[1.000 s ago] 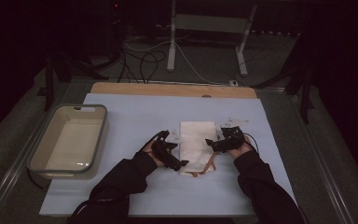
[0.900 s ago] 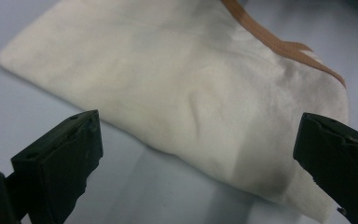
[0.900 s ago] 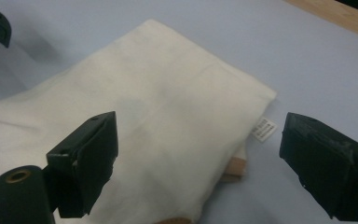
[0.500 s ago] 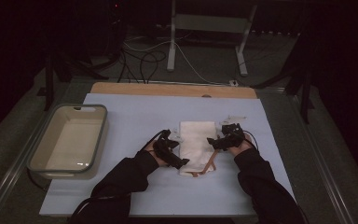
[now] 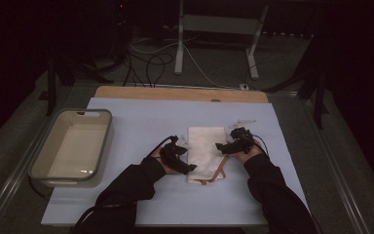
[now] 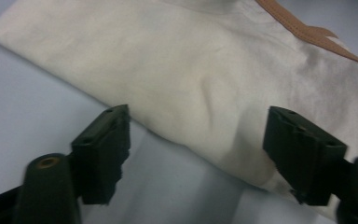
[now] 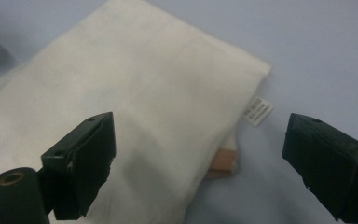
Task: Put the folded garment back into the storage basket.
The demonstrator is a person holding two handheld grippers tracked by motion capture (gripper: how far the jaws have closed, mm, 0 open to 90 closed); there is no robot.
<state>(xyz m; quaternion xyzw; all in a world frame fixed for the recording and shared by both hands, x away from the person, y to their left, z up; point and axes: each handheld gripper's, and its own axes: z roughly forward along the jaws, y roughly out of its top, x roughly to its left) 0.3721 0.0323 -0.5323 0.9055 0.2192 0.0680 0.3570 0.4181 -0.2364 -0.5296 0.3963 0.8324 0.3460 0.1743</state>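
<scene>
Found the folded cream fabric bag with brown straps (image 5: 205, 153) lying flat at the centre of the high view, on the pale blue table cover (image 5: 141, 117), well apart from the grey-rimmed plastic tub (image 5: 102, 141) at the left. Saw the left gripper (image 5: 189, 168) at the bag's lower left edge, jaws apart though just closing in, the bag's edge between them but not yet pinched. Saw the right gripper (image 5: 221, 146) at the bag's right edge, jaws wide apart, clamped on nothing.

Judged the risks. Could have nipped only the top layer at the left, letting the fold drop open on lifting. Could have caught the table cover along with the fabric, with the jaws so low. Could have dragged the bag askew by closing one side well ahead of the other.

Picked out in the right gripper view a small white label (image 7: 258, 111) and a brown strap end (image 7: 223, 163) tucked under the corner, too small to read from above. Got from the high view the lie of both grippers against the bag at once.
</scene>
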